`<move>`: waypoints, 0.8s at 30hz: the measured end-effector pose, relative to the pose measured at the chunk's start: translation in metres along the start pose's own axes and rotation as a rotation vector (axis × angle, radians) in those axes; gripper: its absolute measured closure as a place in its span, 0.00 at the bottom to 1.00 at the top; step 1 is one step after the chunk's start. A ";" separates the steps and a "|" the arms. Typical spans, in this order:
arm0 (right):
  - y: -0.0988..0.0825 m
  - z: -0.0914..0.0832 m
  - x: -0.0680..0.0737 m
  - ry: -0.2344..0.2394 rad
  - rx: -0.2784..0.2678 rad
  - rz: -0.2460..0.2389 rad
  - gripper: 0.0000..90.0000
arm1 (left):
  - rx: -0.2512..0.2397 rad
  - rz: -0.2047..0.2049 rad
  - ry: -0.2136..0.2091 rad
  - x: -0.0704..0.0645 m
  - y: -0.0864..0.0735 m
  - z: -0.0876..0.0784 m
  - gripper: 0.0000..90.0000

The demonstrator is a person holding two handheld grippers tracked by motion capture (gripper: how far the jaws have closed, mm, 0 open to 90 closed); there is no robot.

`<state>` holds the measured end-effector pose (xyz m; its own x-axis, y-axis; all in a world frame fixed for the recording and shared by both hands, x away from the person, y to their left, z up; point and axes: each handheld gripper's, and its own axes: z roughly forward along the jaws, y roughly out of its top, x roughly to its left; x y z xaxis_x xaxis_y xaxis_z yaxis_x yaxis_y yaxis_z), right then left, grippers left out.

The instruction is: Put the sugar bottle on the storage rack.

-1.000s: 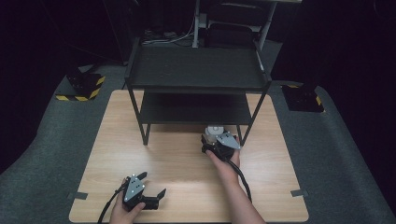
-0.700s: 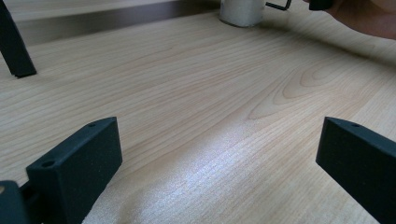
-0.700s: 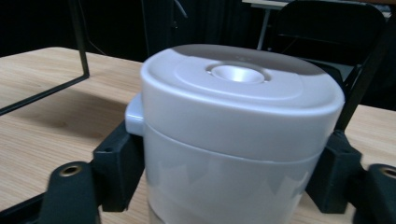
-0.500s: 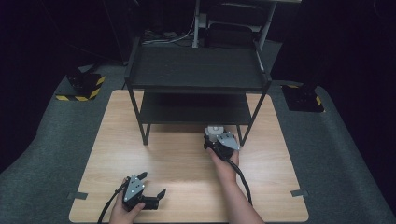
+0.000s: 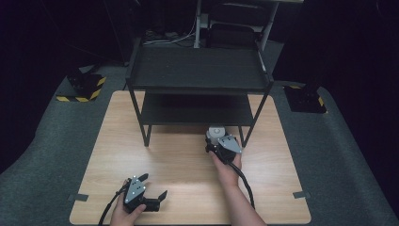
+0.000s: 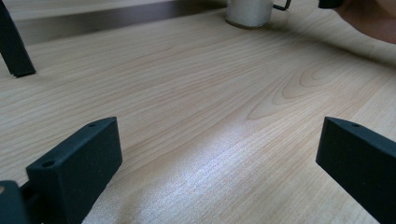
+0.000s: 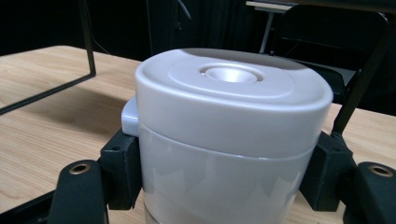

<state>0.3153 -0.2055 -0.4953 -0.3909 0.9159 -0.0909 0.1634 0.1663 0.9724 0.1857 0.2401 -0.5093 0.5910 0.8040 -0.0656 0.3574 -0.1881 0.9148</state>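
Observation:
A pale grey canister with a rounded lid [image 7: 229, 126] stands on the wooden table [image 5: 179, 169], just in front of the black shelf rack [image 5: 197, 70]. My right gripper [image 5: 216, 139] is shut on it, one black jaw on each side below the lid, its fingertips [image 7: 122, 168] pressed to the wall. In the high view the canister [image 5: 216, 133] shows right beyond the gripper's grey plate. My left gripper [image 5: 154, 187] rests low near the table's front left, open, with nothing between its fingers [image 6: 74, 168]. From there the canister [image 6: 247, 11] appears far ahead.
The rack has two dark shelves and thin legs; one leg [image 5: 245, 134] stands just right of the canister, another leg [image 6: 14, 46] at the left. Bare wood lies between the two grippers. Dark carpet surrounds the table.

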 end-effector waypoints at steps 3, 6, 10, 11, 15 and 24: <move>0.000 -0.009 -0.002 0.008 -0.020 0.001 0.33 | 0.001 -0.001 0.000 0.000 0.000 0.000 0.01; 0.002 -0.020 -0.003 0.018 -0.022 0.001 0.33 | 0.002 -0.002 0.001 0.000 0.000 0.000 0.01; 0.003 -0.034 -0.002 0.032 -0.028 -0.003 0.33 | 0.003 -0.001 0.002 0.000 0.001 0.000 0.01; 0.004 -0.037 -0.002 0.036 -0.028 -0.003 0.33 | 0.003 -0.001 0.003 0.000 0.001 0.000 0.01; 0.007 -0.050 -0.001 0.047 -0.036 0.001 0.33 | 0.003 -0.001 0.006 -0.001 0.000 0.000 0.01; 0.039 -0.073 -0.004 0.072 -0.076 0.017 0.33 | 0.002 -0.001 0.006 -0.001 0.000 0.000 0.01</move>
<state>0.2571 -0.2289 -0.4415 -0.4532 0.8893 -0.0615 0.1023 0.1204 0.9874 0.1853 0.2391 -0.5089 0.5859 0.8079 -0.0642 0.3597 -0.1882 0.9139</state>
